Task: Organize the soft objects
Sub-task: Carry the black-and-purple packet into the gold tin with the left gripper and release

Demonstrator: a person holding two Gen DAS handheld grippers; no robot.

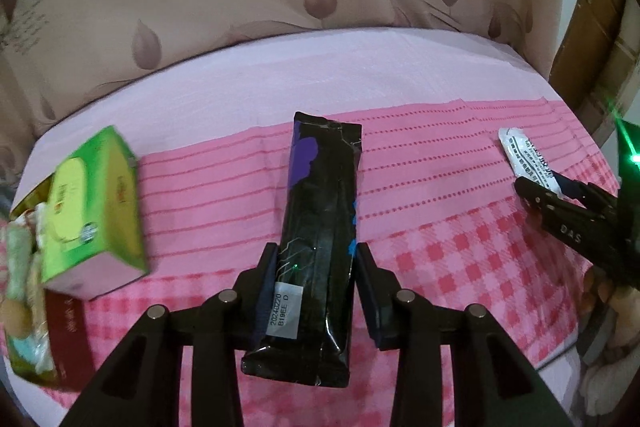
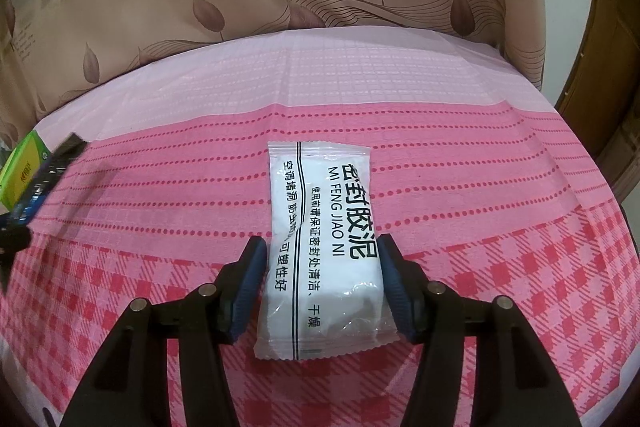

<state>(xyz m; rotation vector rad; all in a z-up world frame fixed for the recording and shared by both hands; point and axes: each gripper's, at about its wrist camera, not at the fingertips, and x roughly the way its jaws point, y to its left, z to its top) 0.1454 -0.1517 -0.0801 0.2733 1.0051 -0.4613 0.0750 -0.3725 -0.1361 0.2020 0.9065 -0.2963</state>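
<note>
While clamped lengthwise, black packet (image 1: 320,247) in left gripper (image 1: 316,259), over pink cloth (image 1: 440,227)

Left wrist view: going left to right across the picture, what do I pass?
Box of soft items → green box → black pack in the left gripper → white sachet in the right gripper.

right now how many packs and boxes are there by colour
black pack, in the left claw: 1
white pack, in the right claw: 1
green box, at the left on the pink cloth: 1
more items bunched at the far left edge, too blurred to count
total that can be counted: 3
</note>
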